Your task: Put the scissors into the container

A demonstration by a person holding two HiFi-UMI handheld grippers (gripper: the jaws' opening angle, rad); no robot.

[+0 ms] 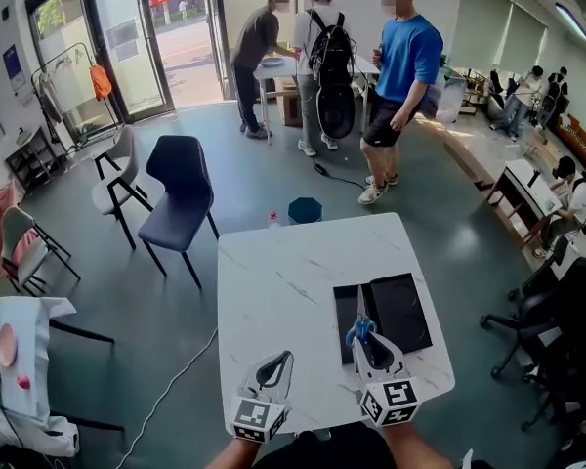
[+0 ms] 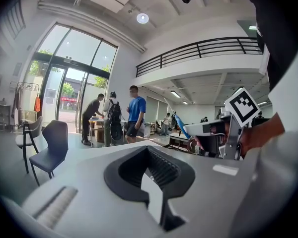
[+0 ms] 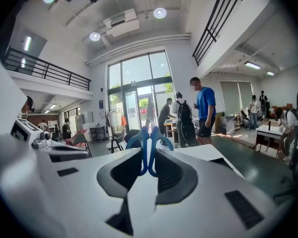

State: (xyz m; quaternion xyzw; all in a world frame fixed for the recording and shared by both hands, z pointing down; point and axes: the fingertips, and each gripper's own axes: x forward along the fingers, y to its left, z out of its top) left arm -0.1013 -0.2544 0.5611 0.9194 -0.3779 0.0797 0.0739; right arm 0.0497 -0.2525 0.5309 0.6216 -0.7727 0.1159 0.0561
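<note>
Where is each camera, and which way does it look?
Head view: on the person's head, looking steeply down at the table, container, left gripper and right gripper holding the scissors.
Left gripper view: on the left gripper, looking across the table towards the glass doors; the right gripper and hand show at right.
Right gripper view: on the right gripper, looking past the scissors' blue handles towards those doors.
Both gripper views share the person in blue.

The right gripper [image 1: 368, 344] is covering part of the scissors' [image 1: 360, 306] handles and the container's [image 1: 405, 313] near edge.
</note>
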